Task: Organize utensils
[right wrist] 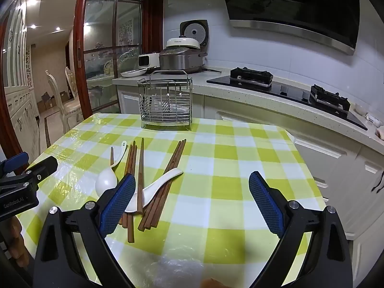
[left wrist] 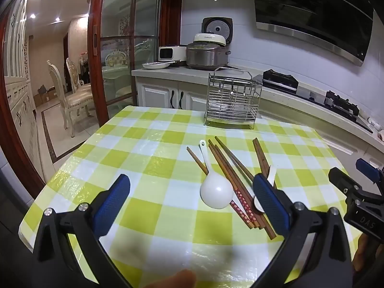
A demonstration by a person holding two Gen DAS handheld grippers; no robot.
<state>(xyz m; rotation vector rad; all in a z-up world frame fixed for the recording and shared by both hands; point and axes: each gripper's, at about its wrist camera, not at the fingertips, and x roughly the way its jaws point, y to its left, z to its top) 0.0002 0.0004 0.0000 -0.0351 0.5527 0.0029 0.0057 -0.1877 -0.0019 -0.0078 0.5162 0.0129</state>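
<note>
Chopsticks point(left wrist: 230, 168) and two white spoons point(left wrist: 214, 189) lie tangled mid-surface, the rack point(left wrist: 231, 100) at the far edge. Both grippers, left point(left wrist: 192, 199) and right point(right wrist: 192, 199), hover with fingers spread, empty. Chopsticks look light, stiff and likely to roll: pinch mid-shaft. Spoons seem glazed, slippery, chippable: take the handle.

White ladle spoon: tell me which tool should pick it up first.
Left. The white ladle spoon lies between the open left tool's fingers; the right tool frames bare tablecloth.

Open tongs point(right wrist: 192, 196) — chopsticks point(right wrist: 165, 182), spoons point(right wrist: 158, 184)
</note>
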